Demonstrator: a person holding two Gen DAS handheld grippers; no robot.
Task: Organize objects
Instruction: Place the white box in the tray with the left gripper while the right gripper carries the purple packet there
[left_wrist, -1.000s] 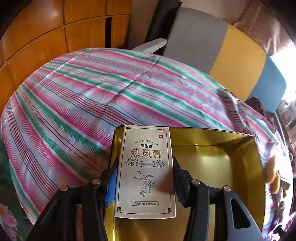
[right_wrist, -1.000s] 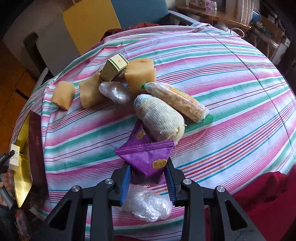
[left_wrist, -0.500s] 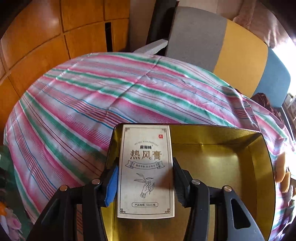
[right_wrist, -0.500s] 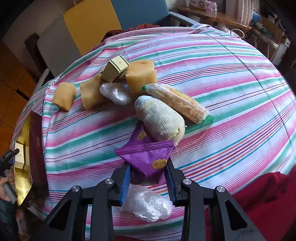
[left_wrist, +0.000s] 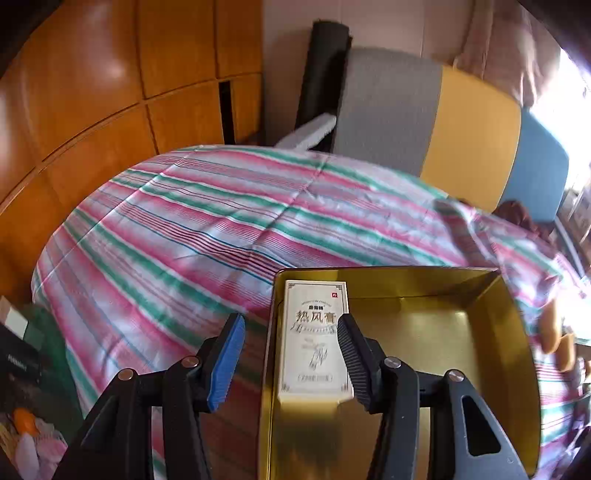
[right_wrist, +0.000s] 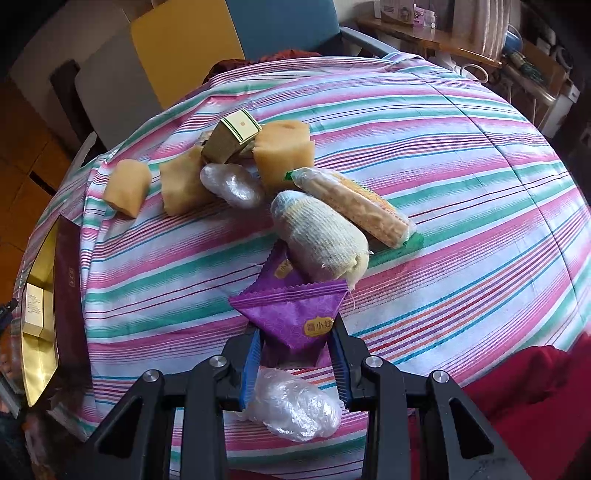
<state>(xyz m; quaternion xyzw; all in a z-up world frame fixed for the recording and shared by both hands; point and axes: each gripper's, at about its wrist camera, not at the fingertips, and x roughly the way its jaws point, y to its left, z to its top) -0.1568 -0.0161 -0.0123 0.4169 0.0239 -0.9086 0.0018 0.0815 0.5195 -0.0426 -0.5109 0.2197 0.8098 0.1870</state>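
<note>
On the left, tin: a gold tin (left_wrist: 491, 332) was set at the edge of the striped cloth (left_wrist: 207, 236), presumably as the collecting container.
Tin contents: one cream carton (left_wrist: 316, 339) was laid flat along the left wall; nothing else was seen inside.
Left gripper (left_wrist: 291, 354): fingers were spread wide, nothing gripped, the carton lying free just beside the right finger, so a release is judged.
Right gripper (right_wrist: 293, 363): it was closed on a purple sachet (right_wrist: 291, 314), apparently ready for carrying to the tin.
Loose pile: sponge blocks (right_wrist: 282, 149), a gauze roll (right_wrist: 319, 240) and a wrapped biscuit bar (right_wrist: 354, 203) were left unsorted on the cloth.
</note>
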